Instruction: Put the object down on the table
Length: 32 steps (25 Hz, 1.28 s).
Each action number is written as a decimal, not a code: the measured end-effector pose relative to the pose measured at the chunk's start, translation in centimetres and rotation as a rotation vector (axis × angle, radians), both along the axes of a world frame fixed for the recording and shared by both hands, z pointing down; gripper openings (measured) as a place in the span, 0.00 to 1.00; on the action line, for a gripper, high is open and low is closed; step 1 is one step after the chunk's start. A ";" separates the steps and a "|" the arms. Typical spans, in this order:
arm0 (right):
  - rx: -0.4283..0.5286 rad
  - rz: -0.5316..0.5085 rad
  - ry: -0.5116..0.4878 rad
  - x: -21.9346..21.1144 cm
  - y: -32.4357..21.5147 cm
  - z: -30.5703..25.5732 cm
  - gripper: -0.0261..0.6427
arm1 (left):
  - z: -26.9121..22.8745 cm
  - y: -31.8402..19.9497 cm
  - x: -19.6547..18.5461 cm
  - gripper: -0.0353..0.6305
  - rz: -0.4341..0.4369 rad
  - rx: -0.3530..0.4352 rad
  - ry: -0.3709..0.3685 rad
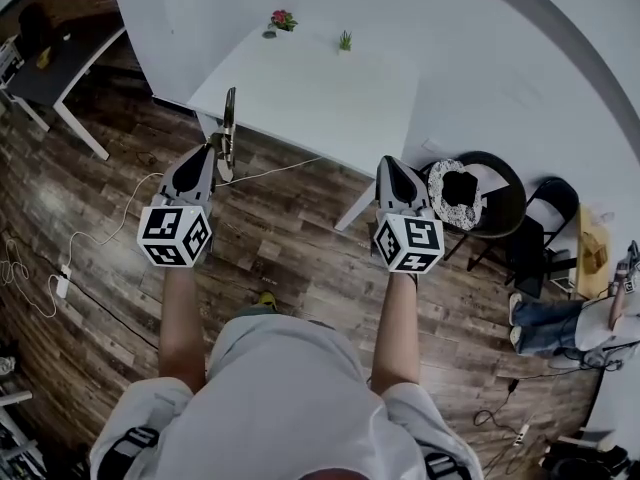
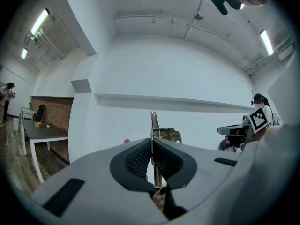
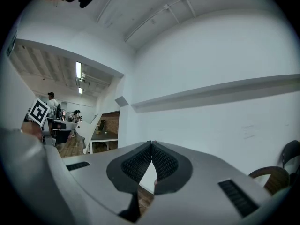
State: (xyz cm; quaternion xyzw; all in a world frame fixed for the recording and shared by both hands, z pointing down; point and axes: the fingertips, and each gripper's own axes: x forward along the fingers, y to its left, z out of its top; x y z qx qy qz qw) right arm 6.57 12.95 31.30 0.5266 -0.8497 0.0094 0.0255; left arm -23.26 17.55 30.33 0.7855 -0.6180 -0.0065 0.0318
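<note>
Wooden floor (image 1: 290, 238) fills most of the head view, with a white table (image 1: 310, 98) ahead of the person, its top bare apart from 2 small plants at the far edge. Only the head view shows this layout. The 2 gripper views look out level at white walls and ceiling lights instead. A round dark chair (image 1: 495, 203) stands right of the table and a dark desk (image 1: 50, 73) sits at upper left. A white cable (image 1: 110, 223) trails over the floor. Left gripper (image 1: 210, 151) is held up short of the table's near-left edge, pinching a thin metal object (image 1: 229, 128). The object stands upright in the air, not resting on the table. In the head view its upper end overlaps the table edge. The left gripper view gives the grip itself: left gripper (image 2: 151, 142) jaws are pressed onto the flat strip of the metal object (image 2: 153, 123), which rises above the tips, with a brass-coloured part beside it on the right. Right gripper (image 1: 390, 164) hovers over the floor near the table's near-right corner. The right gripper view shows the right gripper (image 3: 151, 144) with its ribbed pads pressed together and nothing between them. Smallest items: a pink flower (image 1: 283, 18) and a green sprig (image 1: 345, 40), seen clearly only from the head.
</note>
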 end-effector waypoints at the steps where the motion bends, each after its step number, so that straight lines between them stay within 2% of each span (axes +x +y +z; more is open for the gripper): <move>1: 0.001 0.004 -0.001 -0.5 -0.8 -0.1 0.05 | -0.1 -0.9 -0.4 0.09 0.006 0.001 0.000; 9: -0.013 0.028 0.002 -3.4 -5.0 0.8 0.05 | 0.9 -5.8 -2.9 0.09 0.041 -0.006 0.001; 18: -0.034 0.013 -0.008 -4.7 -10.0 2.2 0.05 | 2.7 -10.8 -2.9 0.09 0.065 -0.037 -0.030; 32: -0.068 -0.003 -0.064 -3.2 -25.2 4.4 0.05 | 4.9 -25.6 0.0 0.09 0.098 -0.100 -0.101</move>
